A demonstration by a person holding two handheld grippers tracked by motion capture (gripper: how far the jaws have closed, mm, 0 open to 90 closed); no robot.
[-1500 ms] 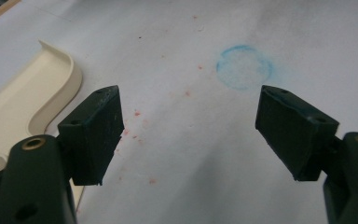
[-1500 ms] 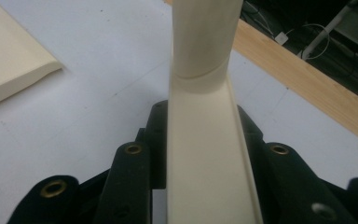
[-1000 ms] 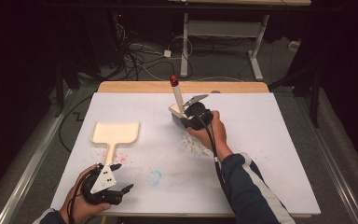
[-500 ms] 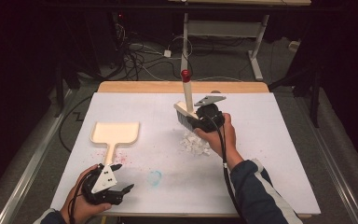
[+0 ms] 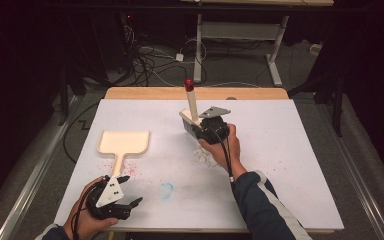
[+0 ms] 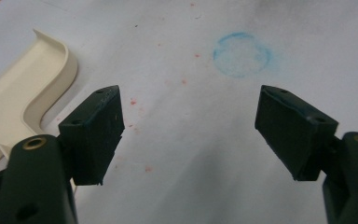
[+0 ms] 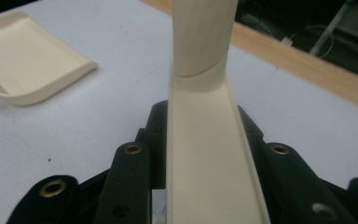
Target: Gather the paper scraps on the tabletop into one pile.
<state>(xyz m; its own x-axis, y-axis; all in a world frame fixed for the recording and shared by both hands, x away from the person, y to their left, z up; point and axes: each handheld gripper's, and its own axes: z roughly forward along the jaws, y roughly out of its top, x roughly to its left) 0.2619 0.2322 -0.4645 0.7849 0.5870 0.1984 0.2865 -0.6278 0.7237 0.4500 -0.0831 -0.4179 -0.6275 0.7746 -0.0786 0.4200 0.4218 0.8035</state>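
- The left gripper point(image 5: 125, 196) rests at the table's point(image 5: 290, 165) seven o'clock corner, jaws spread wide with nothing between them, pointing toward two o'clock.
- The left gripper view shows a blue chalk ring point(image 6: 241, 54) ahead and the cream dustpan point(image 6: 23, 93) at ten o'clock.
- The right gripper point(image 5: 200, 131), near table centre, is clenched on a cream brush point(image 5: 192, 107), its red-tipped handle pointing to twelve o'clock.
- White crumbs point(image 5: 202, 157) lie just under that hand.

Looks like a lab or test room: a white-covered work table point(image 5: 300, 165) under dim light, tangled cables point(image 5: 150, 60) on the far floor, and a bare metal-legged desk point(image 5: 240, 30) behind.
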